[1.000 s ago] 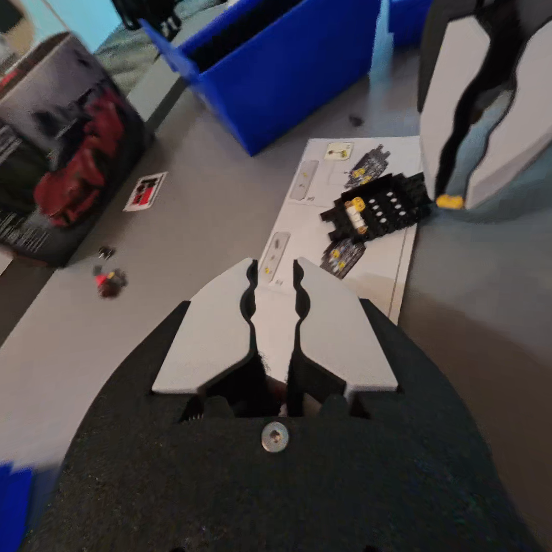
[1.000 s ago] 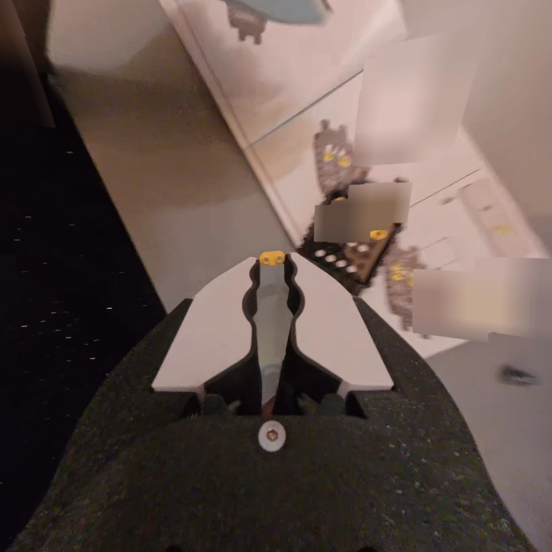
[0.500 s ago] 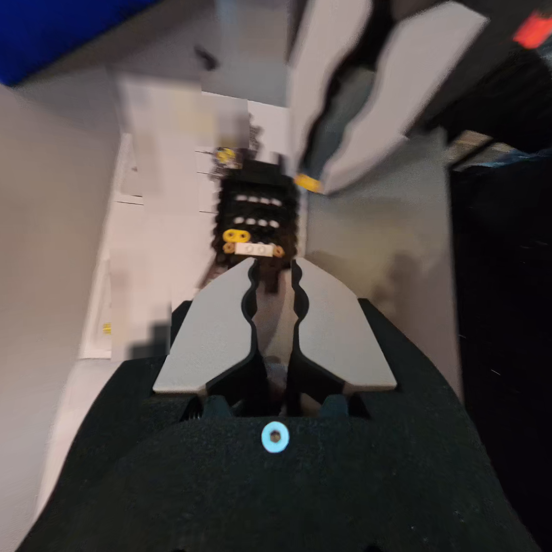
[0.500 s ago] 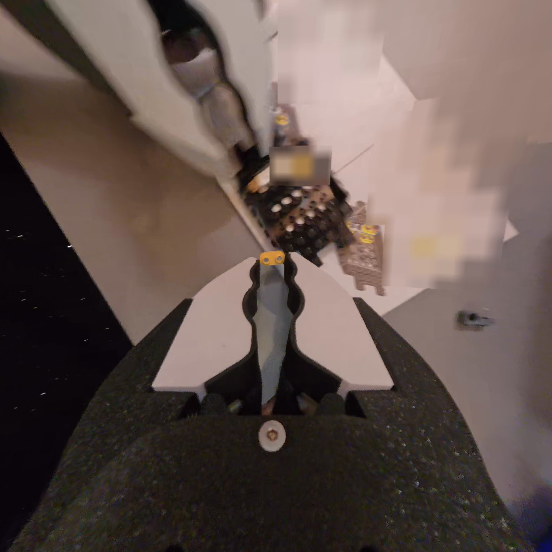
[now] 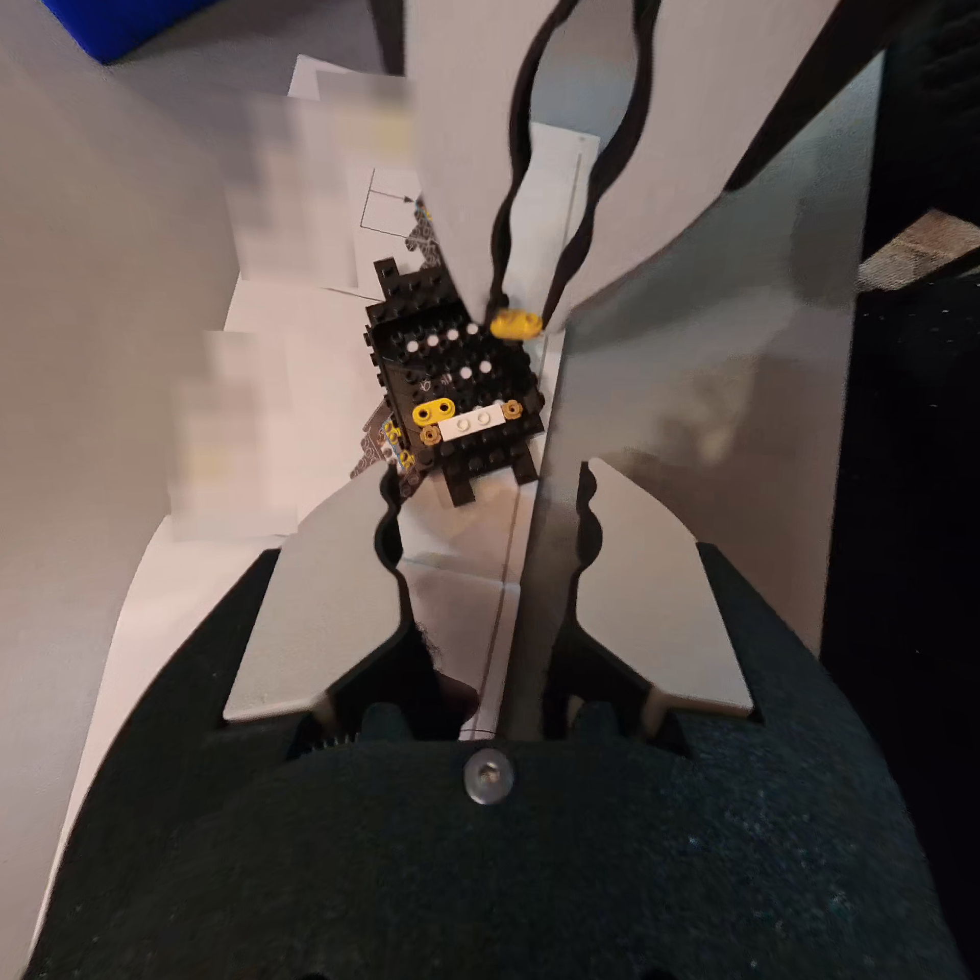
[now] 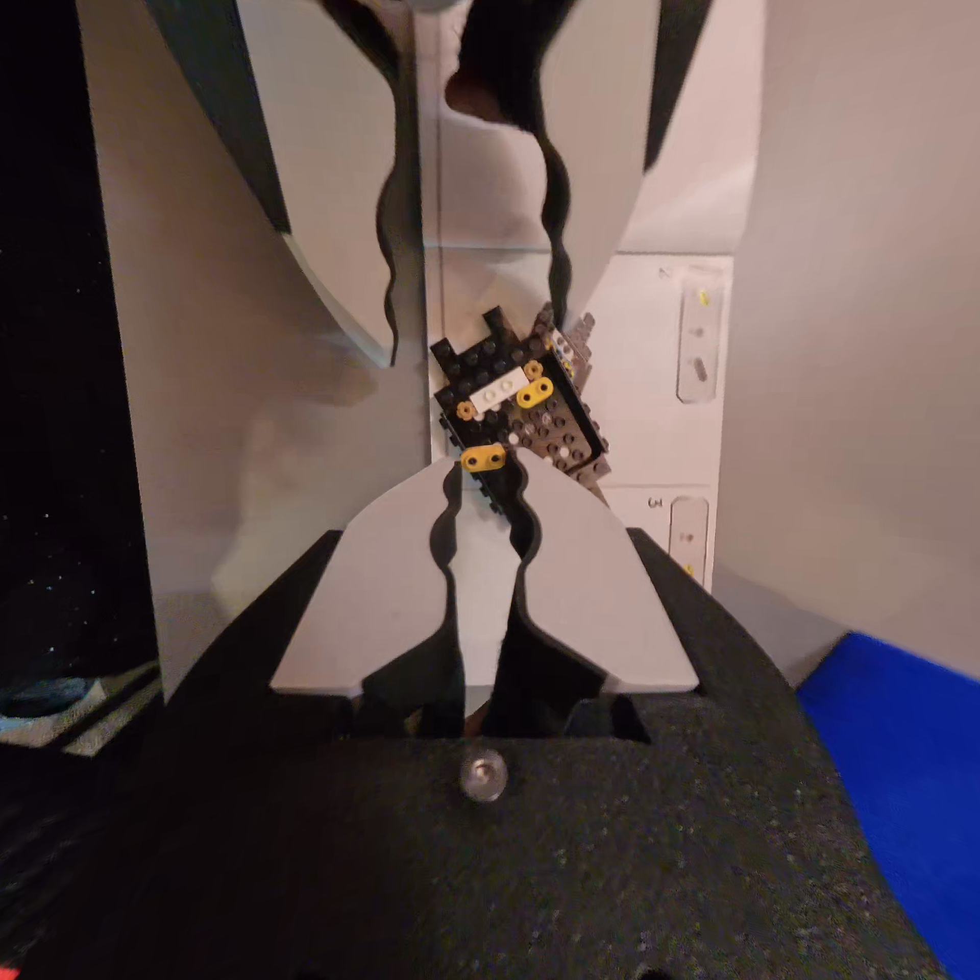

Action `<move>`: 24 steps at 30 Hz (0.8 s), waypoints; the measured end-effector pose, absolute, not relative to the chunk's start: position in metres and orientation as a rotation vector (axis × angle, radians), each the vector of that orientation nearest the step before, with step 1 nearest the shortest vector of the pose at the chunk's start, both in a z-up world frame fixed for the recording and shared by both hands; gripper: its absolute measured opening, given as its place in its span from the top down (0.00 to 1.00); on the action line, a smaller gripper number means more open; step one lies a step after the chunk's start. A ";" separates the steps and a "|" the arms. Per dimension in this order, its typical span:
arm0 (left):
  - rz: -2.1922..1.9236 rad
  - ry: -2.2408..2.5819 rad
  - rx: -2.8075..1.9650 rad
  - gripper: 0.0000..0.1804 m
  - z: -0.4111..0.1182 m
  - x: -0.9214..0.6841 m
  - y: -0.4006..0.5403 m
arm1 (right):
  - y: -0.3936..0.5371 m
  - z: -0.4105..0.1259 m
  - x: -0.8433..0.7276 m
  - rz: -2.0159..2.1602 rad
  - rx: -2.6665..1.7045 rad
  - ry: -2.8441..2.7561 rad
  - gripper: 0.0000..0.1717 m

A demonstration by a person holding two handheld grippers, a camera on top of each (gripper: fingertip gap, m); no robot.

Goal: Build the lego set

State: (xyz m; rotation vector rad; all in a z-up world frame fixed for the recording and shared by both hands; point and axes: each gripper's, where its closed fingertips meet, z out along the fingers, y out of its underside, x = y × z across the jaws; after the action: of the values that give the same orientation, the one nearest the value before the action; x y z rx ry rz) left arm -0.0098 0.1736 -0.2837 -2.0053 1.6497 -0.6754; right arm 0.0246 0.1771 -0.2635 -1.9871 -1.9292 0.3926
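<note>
A black brick model (image 5: 456, 392) lies on a white instruction sheet (image 5: 466, 572); it carries a yellow two-hole piece (image 5: 434, 411), a white plate (image 5: 473, 422) and two small gold round pieces. My left gripper (image 5: 485, 472) is open and empty, its fingertips just short of the model's near end. My right gripper (image 6: 485, 466) is shut on a small yellow two-hole piece (image 6: 482, 458), held at its tips right over the model's (image 6: 509, 403) near edge. In the left wrist view the right gripper (image 5: 522, 313) comes in from above with that yellow piece (image 5: 515, 323).
The grey table (image 5: 689, 403) ends at a dark drop on the right (image 5: 912, 477). A blue bin shows at the top left (image 5: 122, 26) and in the right wrist view at the lower right (image 6: 901, 753). The left gripper (image 6: 472, 318) fills the top of the right wrist view. The grippers' ends are close to 5 cm from one another.
My left gripper swung in toward the black model and its jaws opened wide. My right gripper moved over the model, still holding the yellow piece.
</note>
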 end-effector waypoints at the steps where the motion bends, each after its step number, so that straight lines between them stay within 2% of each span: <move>1: -0.663 1.656 -2.001 0.65 -0.286 -0.008 0.174 | 0.177 -0.266 0.022 0.403 -1.973 -1.976 0.91; 24: -0.816 1.541 -1.999 0.71 -0.280 -0.020 0.186 | 0.179 -0.287 0.013 0.442 -1.923 -2.254 0.91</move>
State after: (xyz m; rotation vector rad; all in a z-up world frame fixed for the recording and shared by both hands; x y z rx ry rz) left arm -0.0201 0.1860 -0.2804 -1.9986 1.5414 -0.8156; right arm 0.0130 0.1786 -0.2873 -1.9228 -2.2544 0.4416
